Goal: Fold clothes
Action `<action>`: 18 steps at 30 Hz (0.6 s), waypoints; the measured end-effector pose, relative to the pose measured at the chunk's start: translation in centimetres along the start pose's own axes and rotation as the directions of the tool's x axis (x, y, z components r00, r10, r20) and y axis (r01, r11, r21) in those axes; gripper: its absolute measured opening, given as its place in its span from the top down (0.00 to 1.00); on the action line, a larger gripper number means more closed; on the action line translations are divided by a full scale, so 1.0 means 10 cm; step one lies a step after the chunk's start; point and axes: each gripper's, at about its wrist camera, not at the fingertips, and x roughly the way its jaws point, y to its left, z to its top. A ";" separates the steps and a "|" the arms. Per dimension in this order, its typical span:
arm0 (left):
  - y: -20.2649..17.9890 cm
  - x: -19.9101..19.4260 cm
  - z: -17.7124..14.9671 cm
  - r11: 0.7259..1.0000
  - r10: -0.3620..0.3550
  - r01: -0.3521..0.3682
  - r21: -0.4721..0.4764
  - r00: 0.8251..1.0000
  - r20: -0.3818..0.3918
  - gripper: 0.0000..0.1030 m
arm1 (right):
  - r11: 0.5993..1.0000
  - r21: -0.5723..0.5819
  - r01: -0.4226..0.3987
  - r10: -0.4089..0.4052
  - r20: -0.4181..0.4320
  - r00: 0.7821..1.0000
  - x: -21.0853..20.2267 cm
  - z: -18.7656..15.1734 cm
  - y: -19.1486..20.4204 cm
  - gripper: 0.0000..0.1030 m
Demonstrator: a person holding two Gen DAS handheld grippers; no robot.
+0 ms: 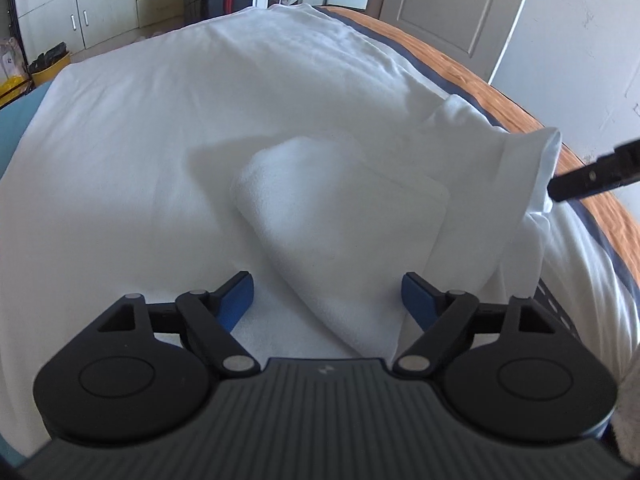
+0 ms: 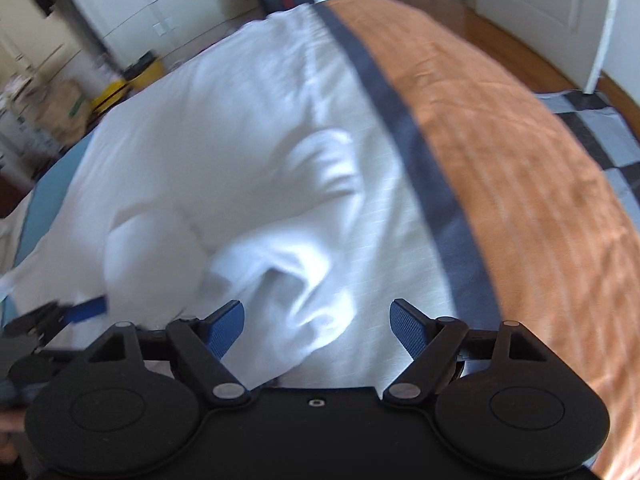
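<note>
Our right view is blurry, so the white cloth (image 2: 280, 280) at its middle looks smudged. Our left tongs (image 1: 328, 298) and right tongs (image 2: 312, 328) are spread, pinching nothing. The cloth lies folded and puffy on the bed (image 1: 120, 140).

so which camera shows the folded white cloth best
Left wrist: the folded white cloth lies sharp and centred on the bed. Right wrist shows it only as a blurred white lump at the left.
</note>
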 end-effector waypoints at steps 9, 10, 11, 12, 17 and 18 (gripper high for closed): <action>-0.31 -0.17 0.02 0.963 0.121 -0.147 0.224 0.985 0.127 0.94 | 0.986 -0.004 0.168 -0.168 0.018 0.986 0.21 0.06 0.01 0.26; -0.30 -0.22 0.02 0.962 0.130 -0.162 0.221 0.979 0.155 0.95 | 0.988 0.005 0.151 -0.151 0.018 0.988 0.21 0.07 -0.03 0.38; -0.28 -0.29 0.03 0.962 0.136 -0.175 0.209 0.973 0.188 0.95 | 0.991 0.014 0.135 -0.135 0.019 0.991 0.22 0.07 -0.06 0.57; -0.26 -0.36 0.04 0.962 0.145 -0.190 0.196 0.964 0.223 0.95 | 0.992 0.023 0.127 -0.128 0.025 0.991 0.21 0.08 -0.09 0.65; 0.09 -0.78 0.15 0.950 0.276 -0.311 0.042 0.892 0.358 0.95 | 0.975 0.016 0.222 -0.222 0.064 0.973 0.10 0.08 -0.18 0.70; 0.19 -0.83 0.16 0.954 0.277 -0.299 0.006 0.893 0.355 0.95 | 0.981 0.029 0.193 -0.194 0.055 0.979 0.10 0.07 -0.21 0.70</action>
